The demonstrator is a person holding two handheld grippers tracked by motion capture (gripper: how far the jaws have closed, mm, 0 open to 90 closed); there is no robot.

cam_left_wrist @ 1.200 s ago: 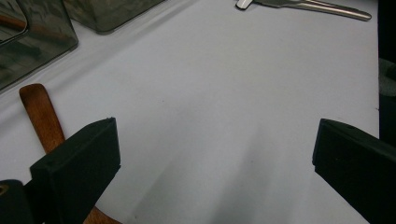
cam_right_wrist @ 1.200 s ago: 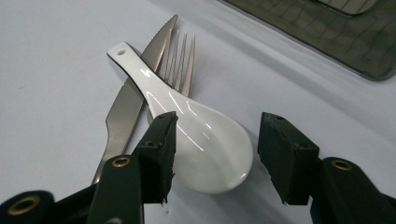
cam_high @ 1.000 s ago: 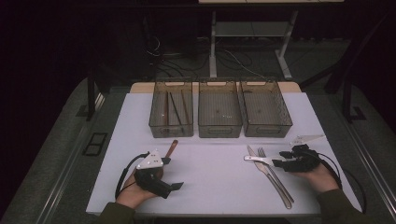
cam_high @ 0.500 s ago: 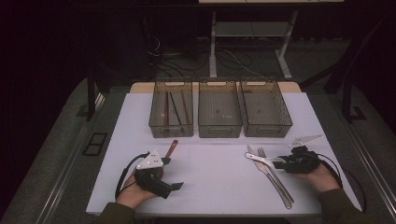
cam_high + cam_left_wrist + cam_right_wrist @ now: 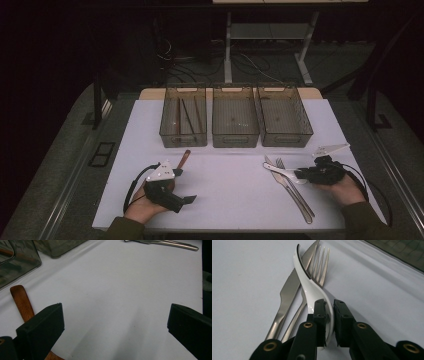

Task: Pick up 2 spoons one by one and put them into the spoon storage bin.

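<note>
The right gripper (image 5: 301, 174) lies low over the white table (image 5: 230, 195), held in the person's right hand (image 5: 345, 187), whose forearm comes in from the near right corner with the wrist bent so that the tool points leftward across the table. Its jaws have just been closing and now pinch the handle end of a glossy white ceramic spoon (image 5: 312, 287), which stands on edge between the black pads (image 5: 320, 312). The spoon's bowl reaches away from the gripper and crosses over a steel table knife (image 5: 292, 287) and a steel four-tined fork (image 5: 317, 267); these two lie side by side on the table directly in front of the rightmost of three smoky clear plastic bins (image 5: 283, 117).

The left gripper (image 5: 187, 200) rests on the table in the person's left hand (image 5: 145, 205), well to the left of the spoon, near the front edge. The hand cups the tool from below and behind, with the grey three-cornered plate on top and the nose turned toward the spoon. Its jaws stand wide apart over bare table with nothing between them. A brown wooden handle (image 5: 22, 302) lies just beside the left gripper, partly under one pad, on the side away from the spoon.
</note>
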